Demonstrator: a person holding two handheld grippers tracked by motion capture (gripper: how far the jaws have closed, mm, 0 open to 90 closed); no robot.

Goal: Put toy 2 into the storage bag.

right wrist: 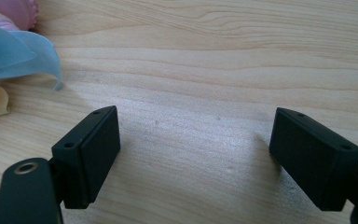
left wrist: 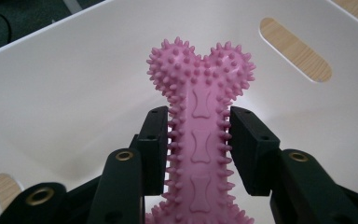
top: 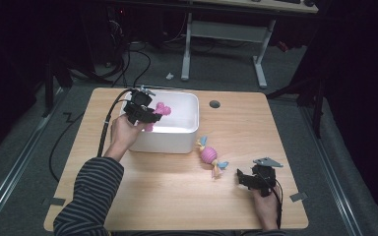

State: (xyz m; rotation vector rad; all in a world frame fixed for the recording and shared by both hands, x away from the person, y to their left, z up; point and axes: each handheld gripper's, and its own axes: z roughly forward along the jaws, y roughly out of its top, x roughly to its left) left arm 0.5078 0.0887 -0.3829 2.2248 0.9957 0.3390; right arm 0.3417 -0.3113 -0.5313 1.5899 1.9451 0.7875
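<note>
A pink spiky bone-shaped toy (left wrist: 200,121) is clamped by its shaft in my left gripper (left wrist: 200,149), which is shut on it. In the high view the left gripper (top: 147,115) holds the pink bone toy (top: 160,111) over the left part of the white bin (top: 179,140). A pink candy-shaped toy (top: 209,156) with blue and yellow frills lies on the table right of the bin. My right gripper (top: 241,178) rests open on the table just right of it, and the toy's blue frill (right wrist: 21,53) shows past my right gripper (right wrist: 196,149).
The wooden table (top: 177,191) has a round cable hole (top: 214,103) behind the bin. The bin wall has oval handle slots (left wrist: 294,49). A desk frame (top: 224,34) and cables stand on the floor beyond the table.
</note>
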